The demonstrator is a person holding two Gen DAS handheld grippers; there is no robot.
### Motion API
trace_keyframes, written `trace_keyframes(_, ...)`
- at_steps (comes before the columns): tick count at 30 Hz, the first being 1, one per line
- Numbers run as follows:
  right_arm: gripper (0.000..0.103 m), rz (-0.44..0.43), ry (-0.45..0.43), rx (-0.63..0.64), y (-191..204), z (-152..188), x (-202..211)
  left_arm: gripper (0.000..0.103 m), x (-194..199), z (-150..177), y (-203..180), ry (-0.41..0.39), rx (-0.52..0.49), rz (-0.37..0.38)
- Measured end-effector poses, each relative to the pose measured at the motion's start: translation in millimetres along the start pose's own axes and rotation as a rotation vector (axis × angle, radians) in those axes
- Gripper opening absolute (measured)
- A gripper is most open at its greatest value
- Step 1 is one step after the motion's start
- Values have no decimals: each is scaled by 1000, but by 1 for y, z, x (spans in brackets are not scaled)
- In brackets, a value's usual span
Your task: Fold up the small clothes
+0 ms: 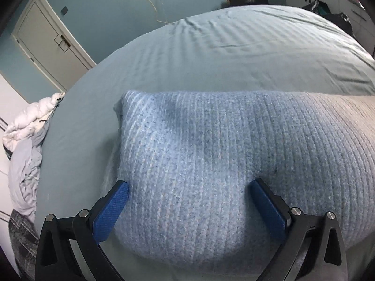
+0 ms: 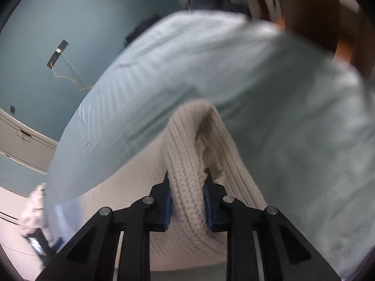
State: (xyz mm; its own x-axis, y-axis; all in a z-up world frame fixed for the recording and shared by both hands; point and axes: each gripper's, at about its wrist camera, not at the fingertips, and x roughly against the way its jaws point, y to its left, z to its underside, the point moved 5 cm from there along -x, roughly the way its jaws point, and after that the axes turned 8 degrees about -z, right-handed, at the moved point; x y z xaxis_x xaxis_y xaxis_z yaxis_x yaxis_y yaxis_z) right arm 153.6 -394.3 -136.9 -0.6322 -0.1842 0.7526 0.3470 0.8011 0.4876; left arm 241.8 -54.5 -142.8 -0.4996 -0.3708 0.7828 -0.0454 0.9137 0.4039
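A knitted garment (image 1: 211, 164), blue fading to cream on the right, lies flat on the bed. My left gripper (image 1: 188, 186) is open, its blue pads resting on the garment's blue end, one on each side, holding nothing. In the right wrist view my right gripper (image 2: 187, 182) is shut on a bunched fold of the cream knit (image 2: 187, 154), lifted off the bed. The view there is blurred.
The bed has a pale blue-green sheet (image 1: 234, 58) that fills most of both views. A heap of white and grey bedding (image 1: 25, 145) hangs at the bed's left edge. A white door (image 1: 46, 39) and teal wall stand behind. Dark clutter (image 1: 328, 11) sits at far right.
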Motion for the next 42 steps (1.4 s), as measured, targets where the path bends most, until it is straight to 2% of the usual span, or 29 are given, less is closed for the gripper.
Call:
trace_keyframes(1,18,27,11,-10,-5,2,-6,103,-5,1,3,-9,3,7)
trace_keyframes(2,17,64,62,-32,-17,6,-23,103,-4,1,4,-18,6,16)
trace_keyframes(4,19,80,124,-78,-39,15,-49,103,-3,2,6,-31,10,38)
trace_keyframes(7,26,69,109,-76,-37,11,-46,103,-3,0,13,-57,22,73)
trace_keyframes(8,35,98,93,-79,-33,8,-35,103,0,0,17,-66,26,98)
trace_keyframes(9,53,135,74,-88,-32,8,-23,103,4,1,26,-77,35,129)
trace_keyframes(10,60,179,28,-96,-28,6,-9,103,6,2,36,-84,55,139)
trace_keyframes(12,78,190,-75,-55,-15,2,17,103,10,7,71,-108,131,109)
trace_keyframes(14,89,199,-102,43,7,5,25,103,2,12,102,-90,197,47)
trace_keyframes(15,89,205,-106,120,23,10,22,103,-1,14,108,-69,214,56)
trace_keyframes(17,89,210,-108,258,51,22,14,103,-10,15,110,-42,221,163)
trace_keyframes(18,89,208,-100,346,65,31,8,103,-13,15,107,-36,206,191)
trace_keyframes(21,89,201,-13,528,89,60,-20,103,-21,19,91,-40,134,141)
trace_keyframes(23,90,242,39,591,83,74,-38,103,-34,21,91,24,171,160)
trace_keyframes(24,96,265,71,597,72,82,-44,103,-40,23,99,84,246,206)
trace_keyframes(25,100,274,97,579,64,82,-47,103,-44,22,103,120,281,226)
trace_keyframes(26,102,260,111,555,60,82,-45,103,-43,23,107,159,308,237)
trace_keyframes(27,102,246,106,540,59,80,-40,103,-35,20,109,166,308,216)
trace_keyframes(29,102,249,106,538,61,77,-37,102,-13,7,113,84,284,154)
trace_keyframes(31,102,258,94,547,61,81,-35,103,7,-15,111,-48,261,159)
trace_keyframes(32,102,263,85,556,64,81,-34,103,6,-21,107,-66,248,161)
trace_keyframes(33,102,268,82,569,67,84,-37,103,-2,-28,100,-63,218,129)
trace_keyframes(34,102,268,85,578,68,85,-38,103,-21,-32,92,-13,174,74)
trace_keyframes(36,102,263,98,588,70,89,-35,103,-61,-29,83,92,107,28)
trace_keyframes(38,102,269,94,577,64,83,-37,103,-81,-24,93,78,175,67)
trace_keyframes(40,102,268,100,573,62,80,-41,103,-87,-20,98,99,225,108)
trace_keyframes(42,102,271,94,574,64,80,-39,103,-83,-21,98,107,223,91)
